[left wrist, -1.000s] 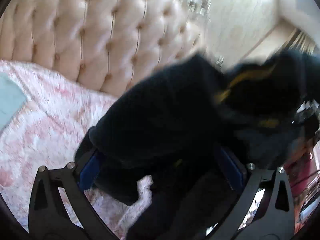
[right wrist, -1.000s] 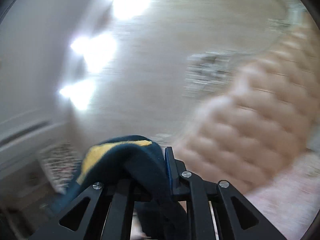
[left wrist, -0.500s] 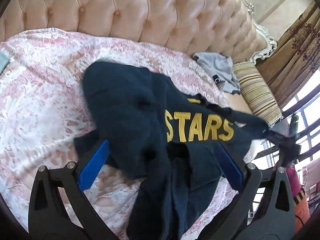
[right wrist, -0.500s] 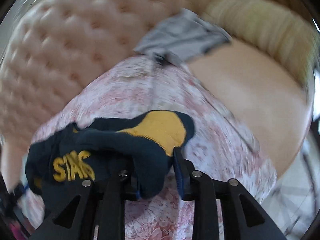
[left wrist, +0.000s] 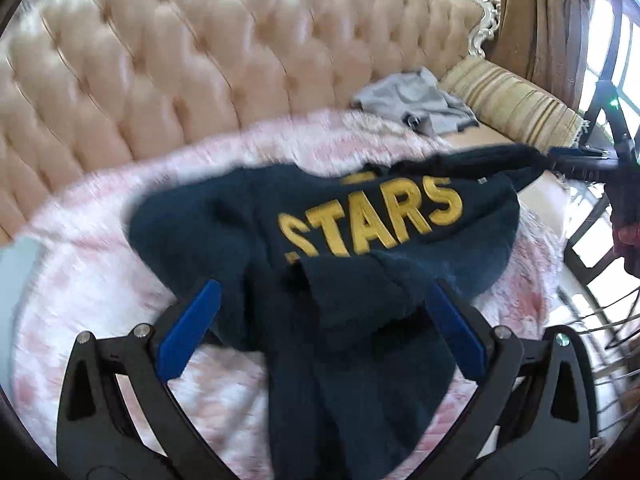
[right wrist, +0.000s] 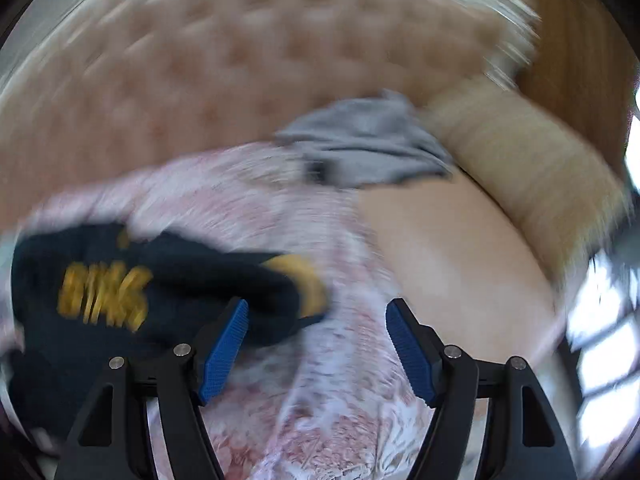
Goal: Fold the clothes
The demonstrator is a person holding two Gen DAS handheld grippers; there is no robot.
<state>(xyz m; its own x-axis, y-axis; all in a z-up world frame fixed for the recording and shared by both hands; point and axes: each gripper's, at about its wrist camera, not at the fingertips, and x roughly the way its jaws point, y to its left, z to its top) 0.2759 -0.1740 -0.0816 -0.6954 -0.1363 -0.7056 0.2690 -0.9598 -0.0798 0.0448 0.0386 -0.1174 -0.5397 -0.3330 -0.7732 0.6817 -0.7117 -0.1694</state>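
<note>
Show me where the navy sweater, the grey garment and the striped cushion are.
navy sweater [left wrist: 372, 220], left wrist view, yellow lettering.
grey garment [left wrist: 416, 100], left wrist view, crumpled middle.
striped cushion [left wrist: 516, 108], left wrist view, top face.

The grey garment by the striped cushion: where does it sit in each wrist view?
Left wrist: grey garment upper right, at the foot of the tufted backrest.
Right wrist: grey garment upper centre, blurred.
Shared landmark: the striped cushion, immediately right of it in both.
</note>
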